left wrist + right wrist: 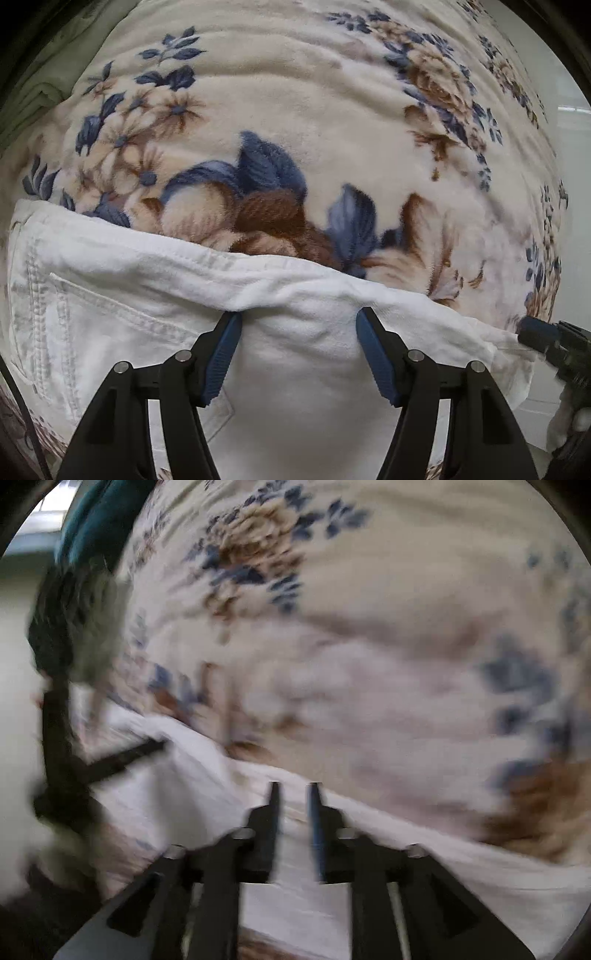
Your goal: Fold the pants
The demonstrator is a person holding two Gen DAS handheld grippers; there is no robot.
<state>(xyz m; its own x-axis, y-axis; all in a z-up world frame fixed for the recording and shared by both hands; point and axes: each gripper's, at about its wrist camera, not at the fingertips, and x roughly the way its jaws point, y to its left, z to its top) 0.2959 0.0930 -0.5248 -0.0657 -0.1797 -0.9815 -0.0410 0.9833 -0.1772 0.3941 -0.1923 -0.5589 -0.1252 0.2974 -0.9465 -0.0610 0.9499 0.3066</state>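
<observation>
the jaws of the left gripper (pixel 297 314) are spread wide, with the white pants (pixel 155 295) lying between and under the blue pads and nothing clamped. the jaws of the right gripper (pixel 293 786) are seen blurred, drawn close with a narrow gap left between them; whether cloth is pinched there cannot be told. the pants (pixel 192 786) are spread on a cream blanket (pixel 295 110) printed with blue and brown flowers. they are of white denim, with a stitched seam and a pocket shown at the left of the left wrist view, and their far edge is rolled into a soft fold running across the frame. the right gripper (pixel 546 339) is seen at the cloth's right end in the left wrist view. green fabric (pixel 33 85) is bunched at the blanket's far left edge. in the right wrist view the blanket (pixel 406 609) is smeared by motion, and the left gripper (pixel 110 764) shows as a dark shape at the left.
</observation>
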